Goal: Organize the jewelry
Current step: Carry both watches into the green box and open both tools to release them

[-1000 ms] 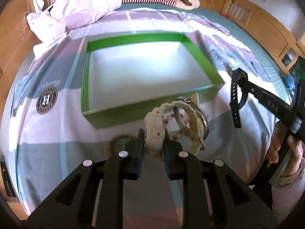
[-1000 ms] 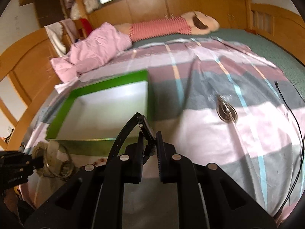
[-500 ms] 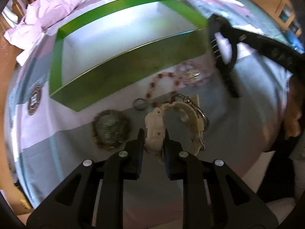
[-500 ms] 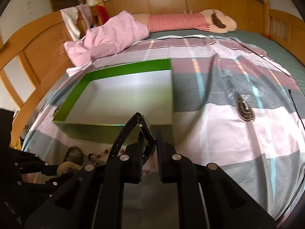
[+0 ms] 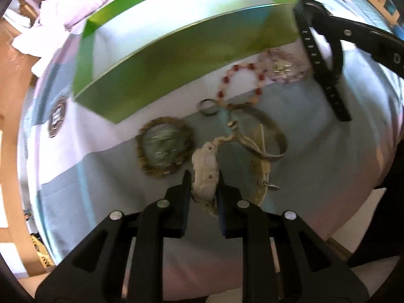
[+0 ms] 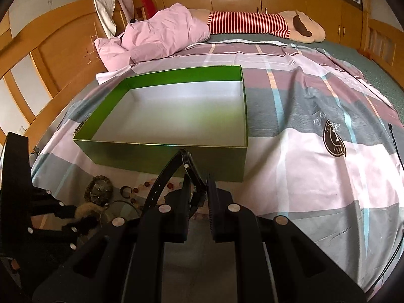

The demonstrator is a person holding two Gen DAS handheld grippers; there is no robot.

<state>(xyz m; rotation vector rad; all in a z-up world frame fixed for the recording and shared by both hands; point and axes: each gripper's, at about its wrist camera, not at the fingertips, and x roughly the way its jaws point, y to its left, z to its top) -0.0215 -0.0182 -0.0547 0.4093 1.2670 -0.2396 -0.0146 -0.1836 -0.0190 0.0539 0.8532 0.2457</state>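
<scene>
Broadly, a plaid bedsheet (image 6: 315, 116) carries an open green box (image 6: 166, 156), white inside and empty. Below its near wall lie a brown bead bracelet (image 5: 164, 149), a red-beaded bracelet (image 5: 240, 83) and a small ring (image 5: 208, 107). The right gripper (image 6: 198, 194) is clenched on a black watch (image 6: 174, 169), strap arching toward the box. The left gripper (image 5: 203, 186) clamps a cream watch (image 5: 205, 174), its band looping just above the sheet.
</scene>
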